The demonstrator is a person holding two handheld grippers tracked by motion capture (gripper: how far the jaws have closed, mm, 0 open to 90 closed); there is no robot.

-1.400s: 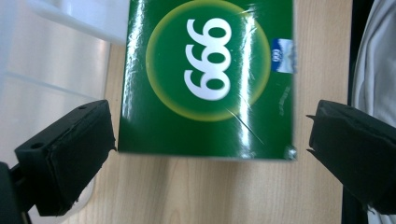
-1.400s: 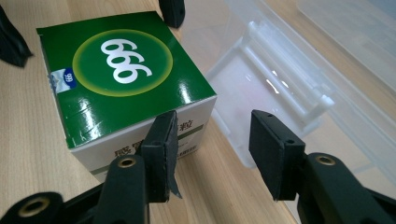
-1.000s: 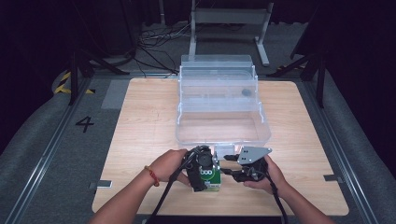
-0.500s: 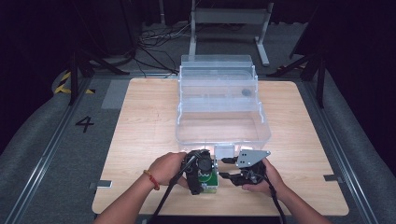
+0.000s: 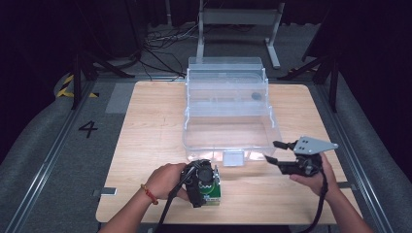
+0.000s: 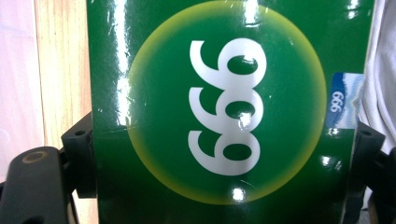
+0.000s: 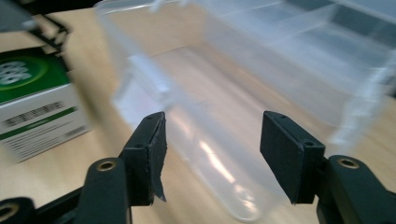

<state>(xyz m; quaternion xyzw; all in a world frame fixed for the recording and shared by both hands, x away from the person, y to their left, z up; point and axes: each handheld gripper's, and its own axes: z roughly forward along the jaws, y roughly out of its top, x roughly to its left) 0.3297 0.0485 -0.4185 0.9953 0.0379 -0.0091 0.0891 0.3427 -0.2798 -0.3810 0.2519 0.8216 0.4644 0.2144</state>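
1 green box (image 5: 212, 190) pinched by left gripper (image 5: 201, 180); right gripper (image 5: 273, 151) spread, opening; 1 clear bin (image 5: 228, 114).

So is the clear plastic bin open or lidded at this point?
Open. The clear plastic storage bin has no lid over its mouth in the high view, and the right gripper view looks straight down to its bare floor.

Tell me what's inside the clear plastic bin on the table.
The clear plastic bin looks empty; wood table shows through its floor. One small dark round spot sits near the far right; I can't tell what it is.
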